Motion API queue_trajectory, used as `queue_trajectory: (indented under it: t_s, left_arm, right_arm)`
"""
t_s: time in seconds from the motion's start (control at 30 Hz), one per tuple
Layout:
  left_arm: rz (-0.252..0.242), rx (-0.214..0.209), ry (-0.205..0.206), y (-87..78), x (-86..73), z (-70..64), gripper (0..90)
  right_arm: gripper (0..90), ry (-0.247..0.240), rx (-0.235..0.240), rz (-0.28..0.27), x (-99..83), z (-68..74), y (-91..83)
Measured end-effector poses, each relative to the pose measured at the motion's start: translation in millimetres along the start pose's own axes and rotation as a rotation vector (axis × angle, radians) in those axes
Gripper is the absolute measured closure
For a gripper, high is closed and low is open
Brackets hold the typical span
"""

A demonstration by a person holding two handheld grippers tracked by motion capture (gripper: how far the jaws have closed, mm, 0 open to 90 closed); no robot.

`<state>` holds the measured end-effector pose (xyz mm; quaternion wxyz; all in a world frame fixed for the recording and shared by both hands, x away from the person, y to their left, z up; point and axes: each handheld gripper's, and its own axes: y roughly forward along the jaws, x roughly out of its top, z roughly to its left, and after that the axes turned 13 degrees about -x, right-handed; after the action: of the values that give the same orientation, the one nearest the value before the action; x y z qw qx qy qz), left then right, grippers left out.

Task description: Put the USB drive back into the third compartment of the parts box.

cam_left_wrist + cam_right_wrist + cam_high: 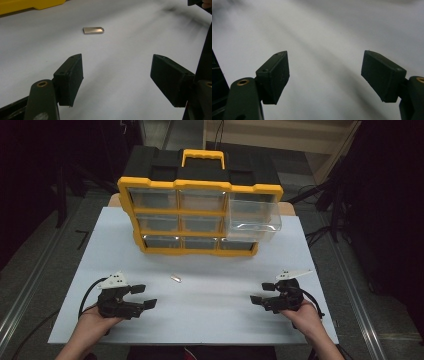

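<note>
A person's two hands come in at the near edge of the white table (200, 320). The left hand (92, 322) holds the left claw (145, 296). Its two black jaws are wide apart, and there is nothing between them. The right hand (305, 315) holds the right claw (261, 293). Its jaws are wide apart too, and they hold nothing. Both claws sit low over the table, well apart from each other, one at each side. They point in toward the middle.

In the left gripper view, the left claw (117, 77) looks across the bare white table at a small silver USB stick (93, 30). The stick lies flat on the table, a bit ahead of the jaws and not touching them. In the right gripper view, the right claw (324, 75) has plain white table under it.

From the high view, the USB stick (175, 278) lies a little past the claws, between them but nearer the left one. It is in front of a yellow and black drawer box (200, 215).

The box stands at the far side of the table. It has nine small clear drawers in three rows. The clear drawer (252, 220) at the top right is pulled out toward the person. The other drawers are pushed in. A yellow handle (202, 156) sits on top of the box.
</note>
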<state>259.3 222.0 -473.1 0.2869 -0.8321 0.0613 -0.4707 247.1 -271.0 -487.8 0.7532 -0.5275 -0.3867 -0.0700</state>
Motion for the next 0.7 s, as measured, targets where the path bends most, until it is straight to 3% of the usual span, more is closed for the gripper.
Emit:
queue_trajectory:
  t_s: [0.23,0.53,0.7]
  left_arm:
    - [0.003,0.003,-0.008,-0.4,0.3,1.5,27.7]
    - [-0.013,0.011,-0.005,-1.2,1.2,1.8,27.7]
    - [-0.011,-0.003,-0.023,-1.5,2.4,3.2,27.9]
  right_arm:
    - [20.8,-0.001,-0.003,0.009,-0.7,0.0,1.7]
    - [21.8,-0.014,0.020,0.012,-1.0,3.4,1.2]
    - [21.8,-0.020,0.035,0.009,-1.2,4.9,1.0]
